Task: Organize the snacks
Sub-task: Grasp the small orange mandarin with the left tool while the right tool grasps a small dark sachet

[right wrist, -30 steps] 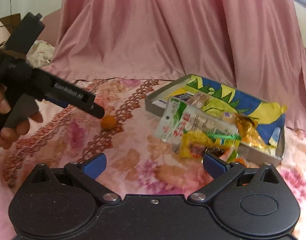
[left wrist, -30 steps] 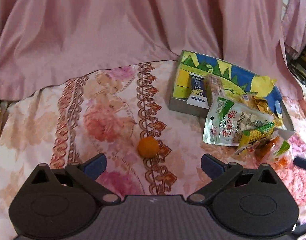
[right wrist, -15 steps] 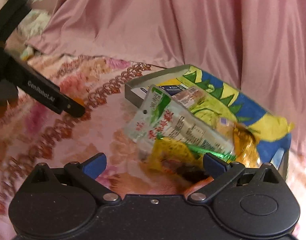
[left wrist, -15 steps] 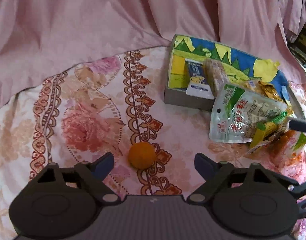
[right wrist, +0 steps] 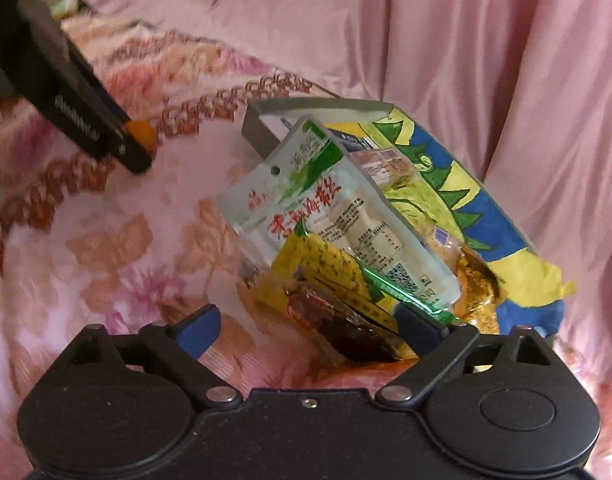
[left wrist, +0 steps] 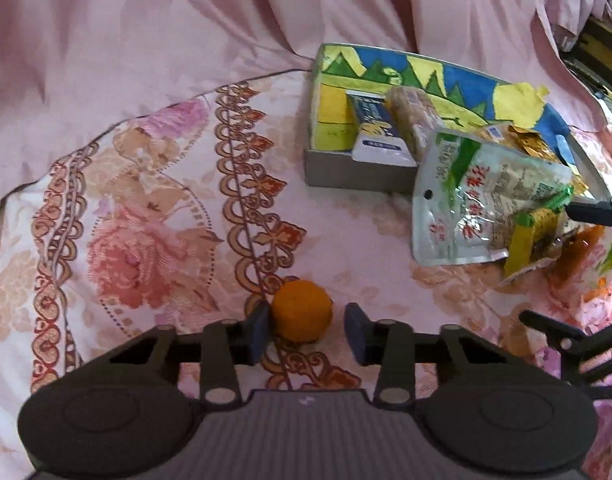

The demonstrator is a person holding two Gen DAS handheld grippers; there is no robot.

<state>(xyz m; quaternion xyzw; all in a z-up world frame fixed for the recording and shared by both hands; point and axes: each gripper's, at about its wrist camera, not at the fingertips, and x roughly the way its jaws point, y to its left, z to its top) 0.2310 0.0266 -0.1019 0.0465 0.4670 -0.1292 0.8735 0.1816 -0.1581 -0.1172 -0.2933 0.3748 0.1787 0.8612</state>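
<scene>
- Left gripper [left wrist: 306, 332] sits low over the floral bedspread [left wrist: 146, 220] with the small orange ball snack [left wrist: 302, 310] right between its jaws. The jaws are closing: the left pad looks like it's touching the snack, the right pad is still apart from it with a gap showing.
- Right gripper [right wrist: 302, 328] has its jaws wide apart but closing, pointed at the pile of packets. The yellow packet [right wrist: 326, 272] with the dark red end lies between them, nearer the right jaw. Can't tell if that pad is touching it; no squeeze yet.
- Just beyond the right jaws, the white-and-green pouch [right wrist: 318, 208] lies under the yellow packet and leans over the edge of the painted tray [right wrist: 458, 184].
- The tray is ahead and to the right of the left jaws, well apart from them. In it are a blue-and-white packet [left wrist: 376, 128], a clear-wrapped bar [left wrist: 416, 120] and a crinkly gold wrapper [right wrist: 478, 280].
- From the right wrist view, the left gripper shows at the upper left, with the orange snack at its tip.
- Pink drape [left wrist: 266, 12] hangs behind everything.
</scene>
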